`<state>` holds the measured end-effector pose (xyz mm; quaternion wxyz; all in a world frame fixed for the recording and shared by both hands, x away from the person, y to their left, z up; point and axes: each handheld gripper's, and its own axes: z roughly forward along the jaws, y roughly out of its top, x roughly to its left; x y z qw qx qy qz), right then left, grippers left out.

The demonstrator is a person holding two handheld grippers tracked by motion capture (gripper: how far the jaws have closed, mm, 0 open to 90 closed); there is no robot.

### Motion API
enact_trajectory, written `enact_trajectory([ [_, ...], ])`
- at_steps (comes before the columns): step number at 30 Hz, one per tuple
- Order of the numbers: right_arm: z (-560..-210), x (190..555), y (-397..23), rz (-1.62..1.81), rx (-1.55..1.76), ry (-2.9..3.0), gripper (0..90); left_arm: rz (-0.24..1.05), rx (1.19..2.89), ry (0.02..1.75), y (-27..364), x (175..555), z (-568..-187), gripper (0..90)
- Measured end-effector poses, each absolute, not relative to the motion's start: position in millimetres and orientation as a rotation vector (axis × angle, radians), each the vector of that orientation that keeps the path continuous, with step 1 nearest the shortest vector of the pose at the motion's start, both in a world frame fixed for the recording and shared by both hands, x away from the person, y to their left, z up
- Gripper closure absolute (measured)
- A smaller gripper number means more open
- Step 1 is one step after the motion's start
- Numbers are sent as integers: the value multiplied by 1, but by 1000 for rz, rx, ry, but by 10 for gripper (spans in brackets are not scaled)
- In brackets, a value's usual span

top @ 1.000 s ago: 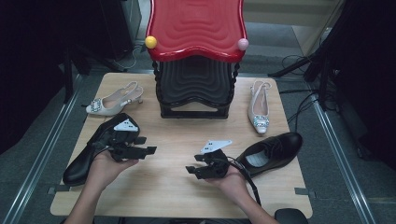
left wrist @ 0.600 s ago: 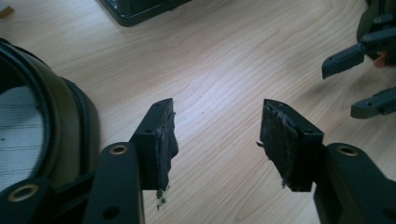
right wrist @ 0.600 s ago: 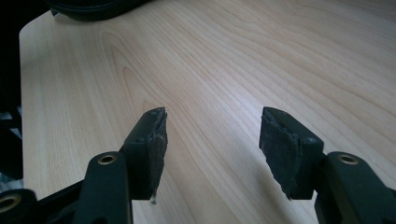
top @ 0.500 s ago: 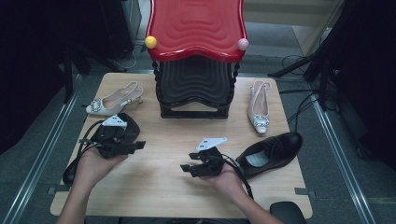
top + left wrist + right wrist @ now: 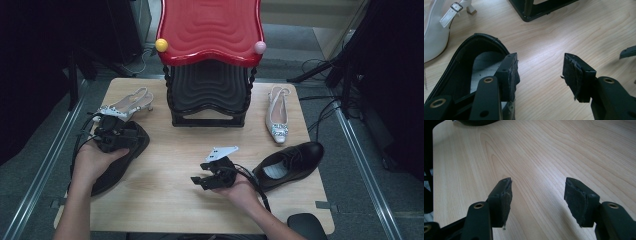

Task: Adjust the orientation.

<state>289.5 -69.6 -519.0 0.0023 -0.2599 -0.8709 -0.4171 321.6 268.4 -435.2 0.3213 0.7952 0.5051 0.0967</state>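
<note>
A black leather shoe lies at the table's left, its opening just in front of my left gripper. That gripper is open; its jaws have just been closing a little. One fingertip hangs over the shoe's rim, the other over bare wood, with only table showing between them. The matching black shoe lies at the right, just behind my right gripper. That gripper has just been opening further, and nothing is between its jaws.
A red-topped black rack stands at the back centre, its base near the left gripper. One white slingback heel lies back left, another back right. The wooden table ends close to the person.
The left hand has moved left and away with its gripper, from beside the black shoe to above its opening. The right hand has stayed in place.
</note>
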Motion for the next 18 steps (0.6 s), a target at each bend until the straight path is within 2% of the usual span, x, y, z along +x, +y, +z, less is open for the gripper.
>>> enact_trajectory([
  [18, -521, 284, -88, -1301, -909, -2725, 387, 195, 2151, 1412, 274, 356, -471, 538],
])
